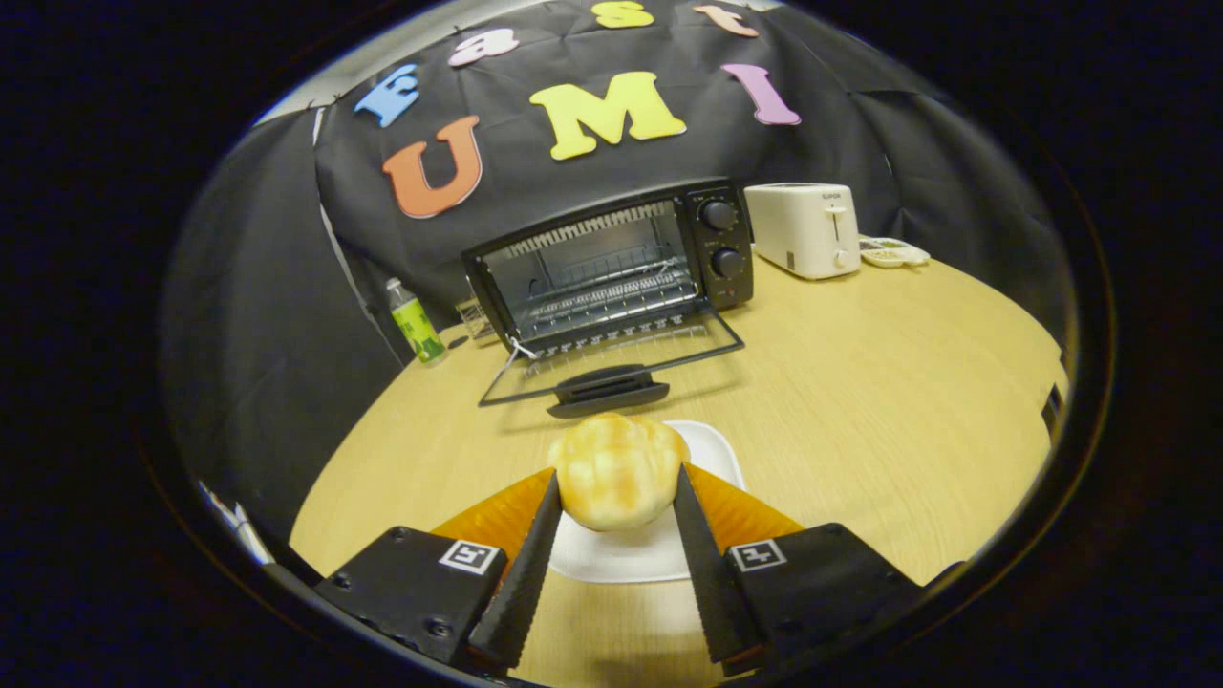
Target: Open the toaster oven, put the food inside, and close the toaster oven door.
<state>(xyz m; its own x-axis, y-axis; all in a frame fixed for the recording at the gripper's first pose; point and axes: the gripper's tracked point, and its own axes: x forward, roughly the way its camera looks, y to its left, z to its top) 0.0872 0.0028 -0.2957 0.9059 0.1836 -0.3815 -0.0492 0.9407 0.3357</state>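
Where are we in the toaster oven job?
Done: the black toaster oven has its glass door folded down flat on the wooden table. In hand: the hand-held gripper is shut on the round golden bread bun, above the white square plate. Left: carry the bun onto the oven rack, release, close the door.

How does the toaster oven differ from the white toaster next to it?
The toaster oven is black with two round knobs; the toaster is white with a side lever. The oven is wider, the toaster narrower. The oven's door lies folded down open, showing wire racks; the toaster's body is closed. Both stand on the table, beyond the bun gripped by the gripper.
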